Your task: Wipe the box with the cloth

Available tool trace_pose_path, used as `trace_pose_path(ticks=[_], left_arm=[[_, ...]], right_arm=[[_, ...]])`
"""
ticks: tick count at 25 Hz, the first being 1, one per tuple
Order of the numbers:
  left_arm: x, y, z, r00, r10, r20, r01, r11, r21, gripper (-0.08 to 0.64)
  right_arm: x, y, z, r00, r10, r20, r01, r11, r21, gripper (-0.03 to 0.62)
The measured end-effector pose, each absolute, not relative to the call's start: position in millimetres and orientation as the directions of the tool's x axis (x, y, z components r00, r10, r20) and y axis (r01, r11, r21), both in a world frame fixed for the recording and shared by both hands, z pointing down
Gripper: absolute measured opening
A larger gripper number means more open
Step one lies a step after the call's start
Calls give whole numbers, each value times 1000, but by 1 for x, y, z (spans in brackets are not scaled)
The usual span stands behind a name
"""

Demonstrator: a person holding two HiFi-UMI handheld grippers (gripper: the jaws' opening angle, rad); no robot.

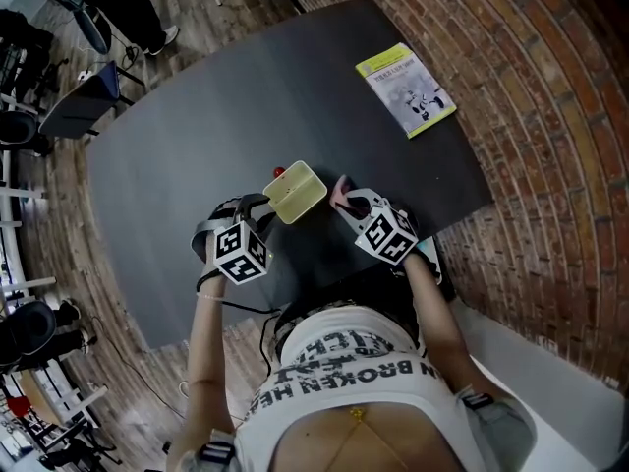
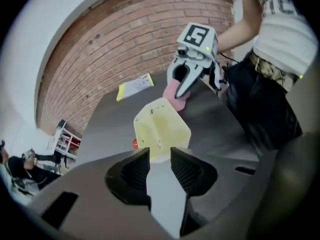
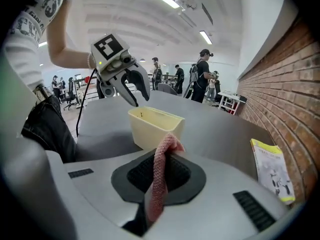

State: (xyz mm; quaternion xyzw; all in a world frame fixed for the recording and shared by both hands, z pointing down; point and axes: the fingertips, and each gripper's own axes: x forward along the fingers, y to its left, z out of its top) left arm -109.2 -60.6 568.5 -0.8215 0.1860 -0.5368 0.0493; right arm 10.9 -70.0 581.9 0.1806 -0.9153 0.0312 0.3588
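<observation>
A pale yellow open box [image 1: 295, 192] stands on the dark table [image 1: 197, 126] just in front of me. My left gripper [image 1: 257, 205] hovers at its near left side. In the left gripper view the left gripper [image 2: 160, 156] is open, and the box [image 2: 161, 129] lies beyond the pads, not between them. My right gripper [image 1: 346, 200] is at the box's right side, shut on a pink cloth [image 1: 341, 189]. In the right gripper view the cloth [image 3: 159, 184] hangs pinched between the jaws, its end close to the box [image 3: 155, 126], with the left gripper [image 3: 141, 96] above the box's far rim.
A small red thing [image 1: 279, 172] lies against the box's far side. A yellow-edged booklet [image 1: 405, 88] lies at the table's far right near the brick wall [image 1: 531, 96]. Chairs and desks [image 1: 59, 87] stand to the left; people [image 3: 202, 74] stand far off in the room.
</observation>
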Motion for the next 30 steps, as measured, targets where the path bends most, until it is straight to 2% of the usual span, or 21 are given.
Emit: trace_pose_path(ticks=[7,15,18,21,30], left_arm=[[-108,-54,583,259,-268,928,62,-954,-293,110],[-100,-62,607,179,-273,945,167,-938,-303,110],[-97,-57,604,175,-242,954,124,-956,-265,110],[-88,-44,600,202,-202,958,55,-975,-217,80],[-61,-29,597,284,-206,936,-257,-957,-132,41]], right_arm=[[19,-75,576,-675,-336,657,-390,918,69,17],[19,-76,580,-663,-329,672,-382,921,75,17],[18,-77,580,-660,-332,674,-383,920,78,17],[18,-79,582,-654,-334,679,-385,919,82,17],[6,-92,582,-670,-301,678,-311,944,112,18]])
